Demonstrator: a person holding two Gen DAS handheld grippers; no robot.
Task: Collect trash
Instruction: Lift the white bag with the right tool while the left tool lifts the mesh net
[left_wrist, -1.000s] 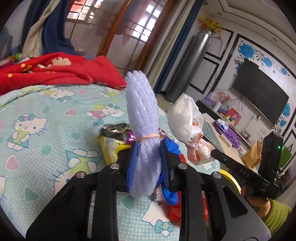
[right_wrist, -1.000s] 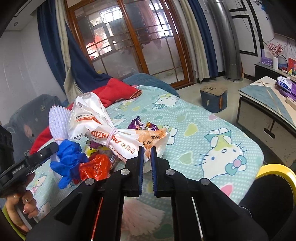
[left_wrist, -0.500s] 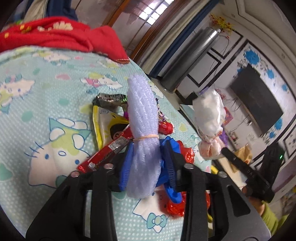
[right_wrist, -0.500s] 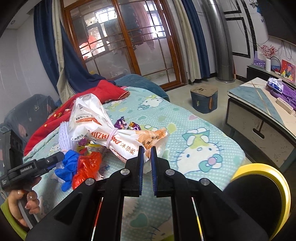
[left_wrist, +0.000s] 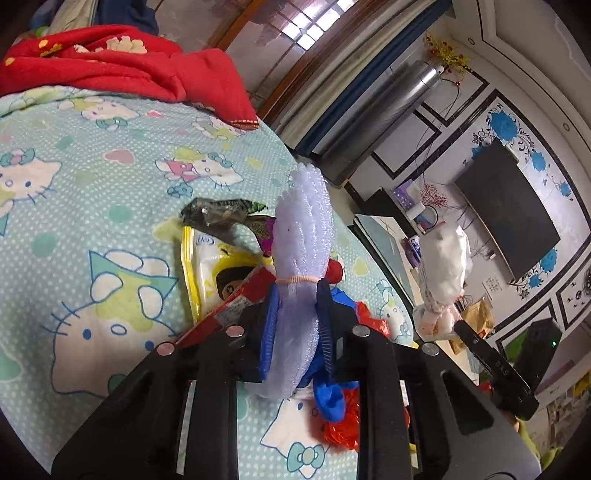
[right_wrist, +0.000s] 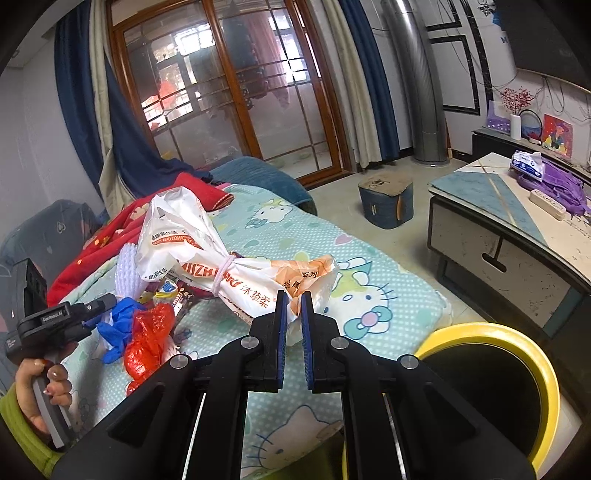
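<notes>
On the left, the left gripper (left_wrist: 293, 328) has sunk toward the bed (left_wrist: 74, 206) and rolled since a second ago, so the litter pile now fills more of its view. Its jaws loosened for an instant and are closing again on the foam net (left_wrist: 301, 258), a pale mesh sleeve tied with a rubber band; the pads press its lower half and it stands up between them. This looks like a regrip rather than a release, so the net is probably secure enough to carry.

Below and beside it, toward the bed's near edge, lie a yellow wrapper (left_wrist: 210, 269), a dark wrapper (left_wrist: 218, 216), a blue glove (right_wrist: 118, 325) and a red bag (right_wrist: 147, 339), all loose and uncollected.

To the right, the right gripper (right_wrist: 290, 314) is clamped tight on one end of the white bag (right_wrist: 207, 254), a knotted plastic bag with orange print, and holds it clear of the sheet. It has slid sideways toward the bed's right corner, and the yellow-rimmed bin (right_wrist: 491, 384) now shows far more of its mouth just beyond that corner. The bag is therefore close to its drop, though not yet over the opening.
</notes>
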